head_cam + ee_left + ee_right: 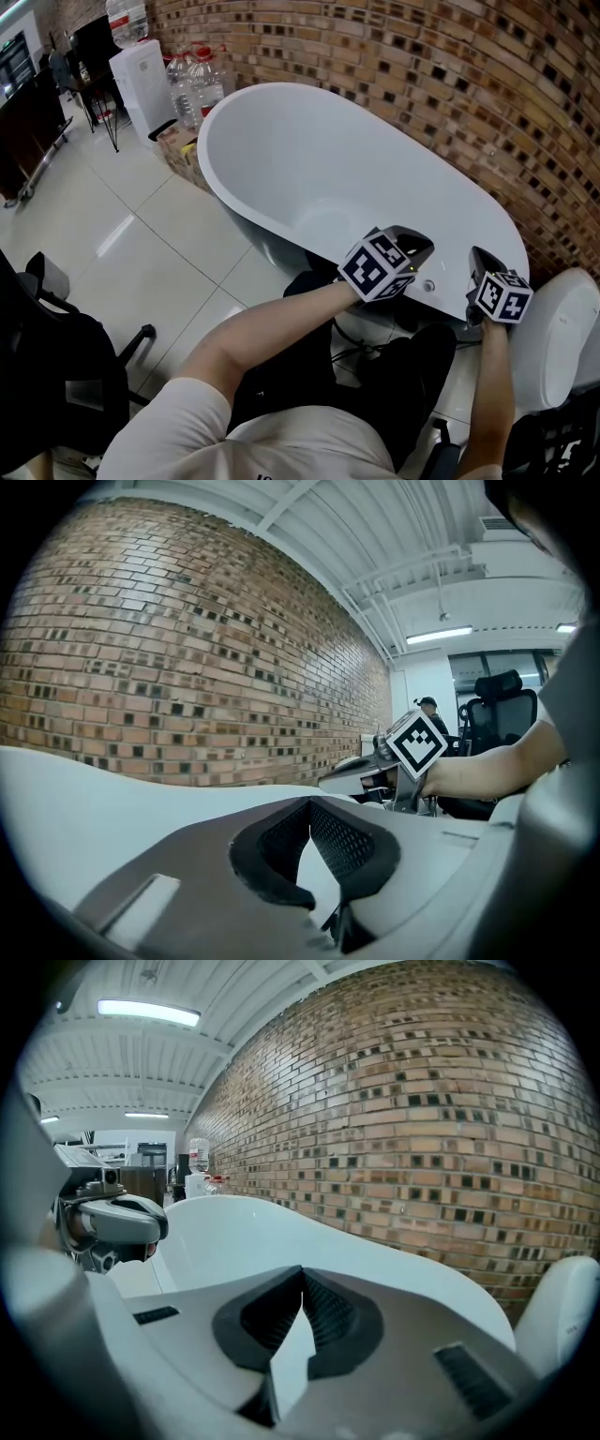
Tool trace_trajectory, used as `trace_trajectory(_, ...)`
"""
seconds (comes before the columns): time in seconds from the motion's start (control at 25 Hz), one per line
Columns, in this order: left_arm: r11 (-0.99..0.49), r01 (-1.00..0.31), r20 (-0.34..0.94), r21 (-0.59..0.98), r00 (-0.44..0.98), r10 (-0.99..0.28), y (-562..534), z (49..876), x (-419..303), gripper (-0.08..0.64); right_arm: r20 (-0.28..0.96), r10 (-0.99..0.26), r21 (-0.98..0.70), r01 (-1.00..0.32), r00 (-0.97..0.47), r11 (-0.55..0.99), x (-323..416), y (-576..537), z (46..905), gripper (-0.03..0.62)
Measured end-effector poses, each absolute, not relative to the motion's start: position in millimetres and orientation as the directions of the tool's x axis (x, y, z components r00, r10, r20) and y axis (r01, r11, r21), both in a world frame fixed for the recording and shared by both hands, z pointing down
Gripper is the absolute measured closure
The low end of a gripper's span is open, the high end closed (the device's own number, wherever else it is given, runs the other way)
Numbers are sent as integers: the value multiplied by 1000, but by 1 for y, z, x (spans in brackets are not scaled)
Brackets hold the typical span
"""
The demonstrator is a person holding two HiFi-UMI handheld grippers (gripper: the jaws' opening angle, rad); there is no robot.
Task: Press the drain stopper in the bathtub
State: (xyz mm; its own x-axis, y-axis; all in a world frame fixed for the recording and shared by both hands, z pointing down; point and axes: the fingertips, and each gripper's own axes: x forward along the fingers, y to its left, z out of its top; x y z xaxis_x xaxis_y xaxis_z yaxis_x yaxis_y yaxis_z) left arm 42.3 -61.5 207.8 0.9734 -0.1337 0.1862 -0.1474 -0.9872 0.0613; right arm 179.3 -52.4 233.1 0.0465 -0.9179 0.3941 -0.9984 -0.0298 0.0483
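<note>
Head view shows bathtub (309, 159) interior; gripper views: left gripper (309, 803), right gripper (302, 1272) closed, empty.

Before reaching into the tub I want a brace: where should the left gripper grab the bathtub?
Probably the near rim of the bathtub, from above, one jaw inside and one outside: it is the only thin edge, the walls being broad smooth curves. The left gripper is shut, so open it first.

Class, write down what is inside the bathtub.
Only bare white surface shows inside the bathtub. The left gripper covers the near end of its floor, so no drain stopper can be seen.
</note>
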Motion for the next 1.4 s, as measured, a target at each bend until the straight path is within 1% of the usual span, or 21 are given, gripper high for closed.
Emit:
trace_trajectory(0.56, -988, -132, 191, 77, 975, -116, -76, 225, 52, 554, 423, -903, 64, -996, 79, -57, 195, -59, 254, 577)
trace_trajectory(0.72, -985, -153, 196, 77, 971, -136, -94, 226, 42, 554, 430, -901, 70, -997, 66, -39, 190, -82, 259, 577)
trace_trajectory(0.88, -981, -163, 191, 102, 971, -141, -110, 217, 50, 554, 455, -888, 93, -995, 67, -28, 199, -100, 252, 577)
trace_trajectory(1.08, -985, -123, 228, 121, 969, -93, -109, 236, 69, 554, 486, -867, 87, -994, 107, -73, 223, -92, 273, 577)
trace_trajectory(1.4, -977, -154, 294, 148, 950, -106, -134, 274, 97, 554, 524, -846, 71, -995, 102, -76, 259, -110, 309, 577)
